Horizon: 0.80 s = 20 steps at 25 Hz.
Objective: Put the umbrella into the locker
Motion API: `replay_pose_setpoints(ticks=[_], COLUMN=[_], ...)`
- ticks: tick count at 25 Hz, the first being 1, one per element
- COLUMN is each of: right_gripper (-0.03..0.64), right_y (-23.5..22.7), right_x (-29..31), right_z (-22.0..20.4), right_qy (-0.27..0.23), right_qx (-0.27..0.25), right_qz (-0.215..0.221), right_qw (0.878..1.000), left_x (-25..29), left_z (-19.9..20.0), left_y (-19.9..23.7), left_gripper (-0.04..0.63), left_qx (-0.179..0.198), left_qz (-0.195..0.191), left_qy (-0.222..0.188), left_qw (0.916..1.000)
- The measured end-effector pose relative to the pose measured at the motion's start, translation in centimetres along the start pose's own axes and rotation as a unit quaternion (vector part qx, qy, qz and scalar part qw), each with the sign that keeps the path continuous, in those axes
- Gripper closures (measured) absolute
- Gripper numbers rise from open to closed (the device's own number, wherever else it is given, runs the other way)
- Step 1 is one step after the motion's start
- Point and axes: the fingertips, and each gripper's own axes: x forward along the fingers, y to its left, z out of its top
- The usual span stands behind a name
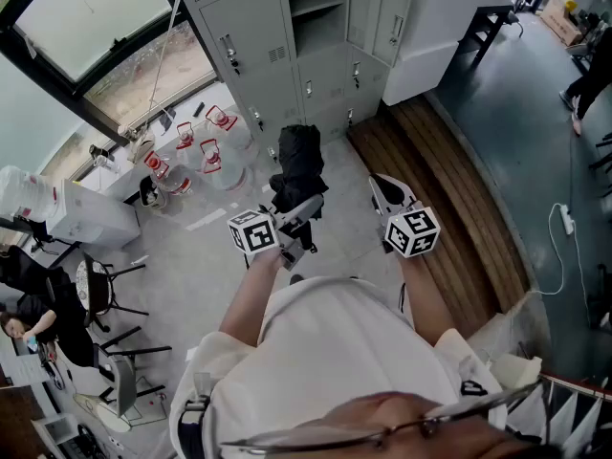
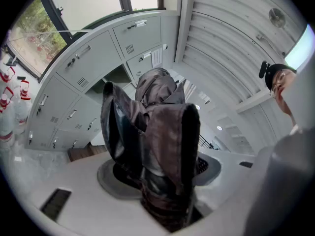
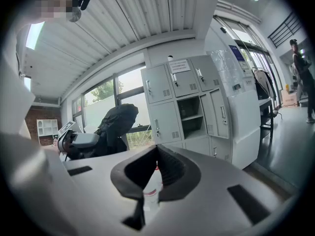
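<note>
A folded dark umbrella [image 1: 298, 165] sticks out ahead of my left gripper [image 1: 298, 220], whose jaws are shut on its lower end. In the left gripper view the umbrella [image 2: 162, 132] fills the middle and hides the jaw tips. The grey lockers [image 1: 251, 27] stand ahead, with one open compartment [image 1: 316, 8] showing a shelf. That open compartment [image 3: 191, 114] also appears in the right gripper view. My right gripper [image 1: 382, 187] is held level beside the left one, to its right. Its jaws meet at the tip and hold nothing.
Several water bottles with red handles [image 1: 191, 151] stand on the floor left of the lockers. A white cabinet [image 1: 440, 27] stands to their right, with a raised wooden platform [image 1: 449, 189] in front of it. Chairs [image 1: 105, 295] are at the left, and a person [image 1: 588, 75] is at the far right.
</note>
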Motion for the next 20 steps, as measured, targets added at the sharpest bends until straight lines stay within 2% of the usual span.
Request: replay_pose_setpoints(ticks=[9, 20], right_gripper=[0.611, 0.611], right_y=[-0.4, -3.1], right_x=[-0.6, -3.0], right_z=[0.4, -0.1], right_qy=[-0.003, -0.003], right_qx=[-0.008, -0.004], right_qz=[0.007, 0.003], right_qw=[1.0, 1.0], left_x=[0.8, 2.5], left_z=[-0.6, -2.7], left_y=[-0.5, -1.6], left_gripper=[0.356, 0.356], left_qx=[0.002, 0.003], left_qz=[0.001, 0.014], left_qy=[-0.002, -0.009], left_qw=[1.0, 0.9999])
